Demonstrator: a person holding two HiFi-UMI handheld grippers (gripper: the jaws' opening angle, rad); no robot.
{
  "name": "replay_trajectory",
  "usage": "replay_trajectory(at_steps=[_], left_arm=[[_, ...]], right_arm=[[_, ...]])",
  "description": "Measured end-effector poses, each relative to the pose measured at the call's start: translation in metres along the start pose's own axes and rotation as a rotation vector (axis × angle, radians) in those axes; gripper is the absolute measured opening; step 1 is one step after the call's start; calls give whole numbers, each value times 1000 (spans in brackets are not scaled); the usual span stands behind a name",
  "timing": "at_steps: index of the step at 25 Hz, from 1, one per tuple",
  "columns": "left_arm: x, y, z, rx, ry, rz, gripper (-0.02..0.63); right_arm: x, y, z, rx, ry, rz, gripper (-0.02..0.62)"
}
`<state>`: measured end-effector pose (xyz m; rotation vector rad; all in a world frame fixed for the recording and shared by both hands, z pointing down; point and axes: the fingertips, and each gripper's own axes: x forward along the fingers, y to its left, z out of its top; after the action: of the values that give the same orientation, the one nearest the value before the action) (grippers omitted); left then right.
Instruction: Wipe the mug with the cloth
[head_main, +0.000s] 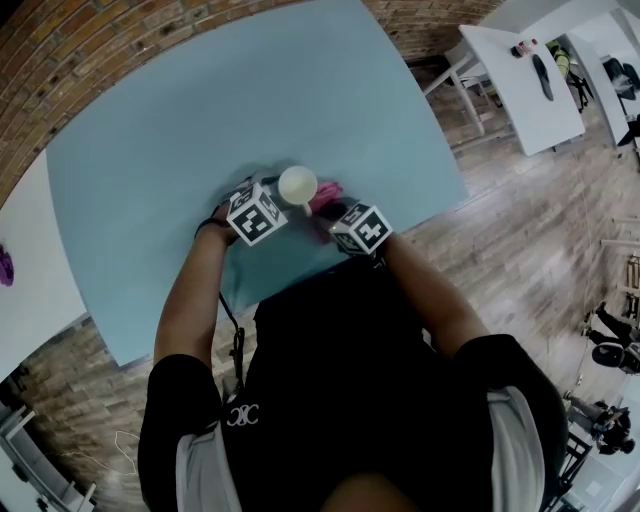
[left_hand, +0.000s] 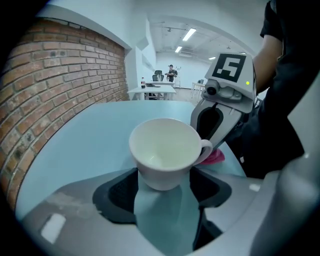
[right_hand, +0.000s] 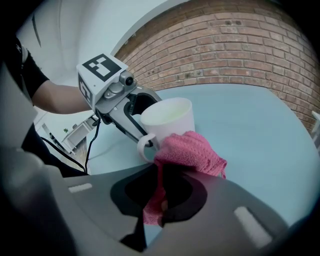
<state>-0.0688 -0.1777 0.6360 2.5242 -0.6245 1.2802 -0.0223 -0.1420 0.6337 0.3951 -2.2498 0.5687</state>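
Mug (left_hand: 165, 150) sits toward the near side of the table (head_main: 200, 130), its base clasped between the wide-set jaws of the left gripper (left_hand: 165, 180). Best to hold it firm and level while the right gripper (right_hand: 162, 187), pinching the cloth (right_hand: 192, 152), rubs round the wall by the handle. Only the right gripper view shows the cloth bunched against the mug; the left gripper view gives a pink sliver, plus the empty inside.
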Motion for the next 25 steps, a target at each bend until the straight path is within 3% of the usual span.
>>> replay_trajectory(at_steps=[8, 17, 20, 25], left_arm=[[-1, -4, 3, -88, -24, 73, 331], [2, -5, 1, -162, -9, 120, 330], [6, -6, 0, -203, -6, 143, 328], [9, -12, 3, -255, -10, 169, 327]], right_arm=[[-15, 8, -1, 17, -26, 22, 37], [-45, 17, 18, 89, -135, 51, 37], [-50, 21, 22, 160, -137, 63, 37], [-55, 17, 33, 363, -163, 67, 37]])
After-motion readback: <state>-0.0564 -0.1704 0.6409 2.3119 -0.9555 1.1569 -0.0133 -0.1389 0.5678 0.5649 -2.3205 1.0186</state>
